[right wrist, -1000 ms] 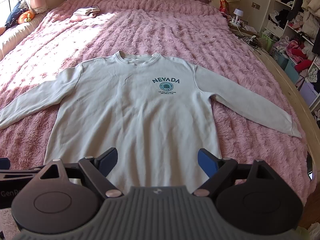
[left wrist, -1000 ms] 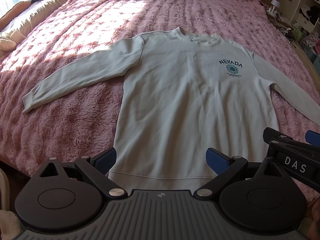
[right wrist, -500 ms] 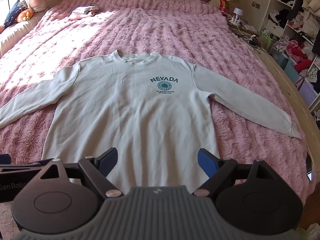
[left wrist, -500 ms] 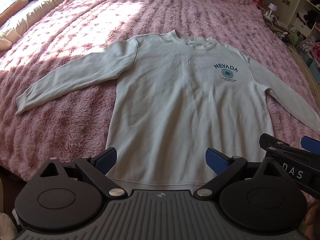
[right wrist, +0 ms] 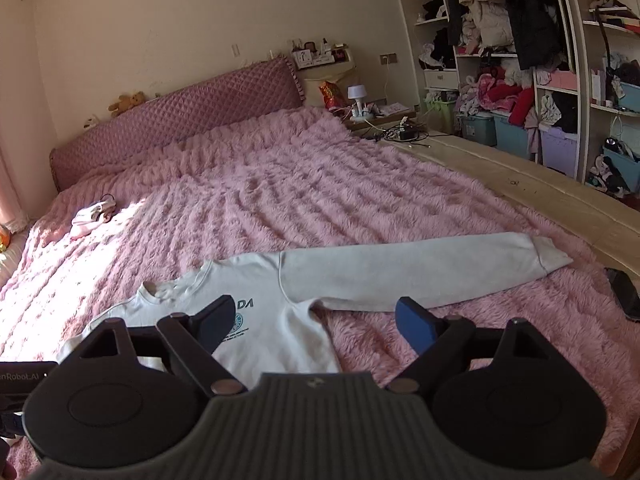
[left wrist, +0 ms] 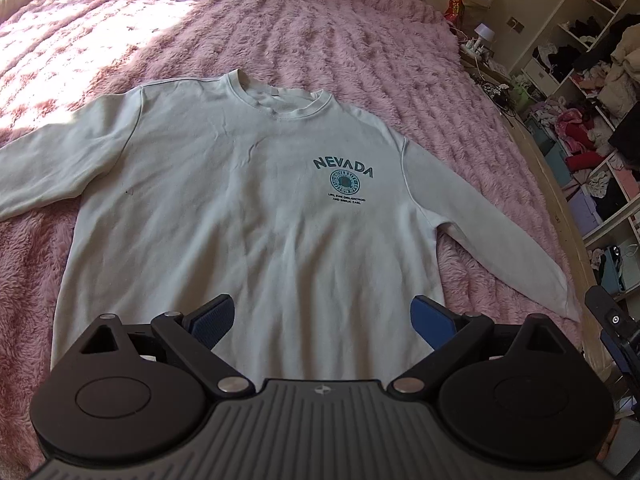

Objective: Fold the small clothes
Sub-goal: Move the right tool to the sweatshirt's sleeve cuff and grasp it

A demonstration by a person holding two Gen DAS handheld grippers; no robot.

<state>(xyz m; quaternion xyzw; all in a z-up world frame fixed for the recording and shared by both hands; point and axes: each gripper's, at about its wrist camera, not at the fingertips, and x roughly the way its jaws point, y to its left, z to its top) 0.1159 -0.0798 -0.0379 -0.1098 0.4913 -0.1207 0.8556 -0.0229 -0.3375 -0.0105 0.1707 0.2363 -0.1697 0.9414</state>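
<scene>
the left wrist view looks from the bed's foot edge down the sweatshirt [left wrist: 248,208] toward the headboard. the right wrist view sits lower, angled toward the bed's right edge; both share the sweatshirt's chest print.

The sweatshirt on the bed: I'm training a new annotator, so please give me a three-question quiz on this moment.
1. True or false: the sweatshirt is already folded.
2. What word is printed on its chest?
3. The right tool is: A) shut on a sleeve B) open, holding nothing C) out of view.

Key: 1 false, it lies flat with sleeves spread on the pink blanket. 2 NEVADA. 3 B; the left tool is open too.
</scene>
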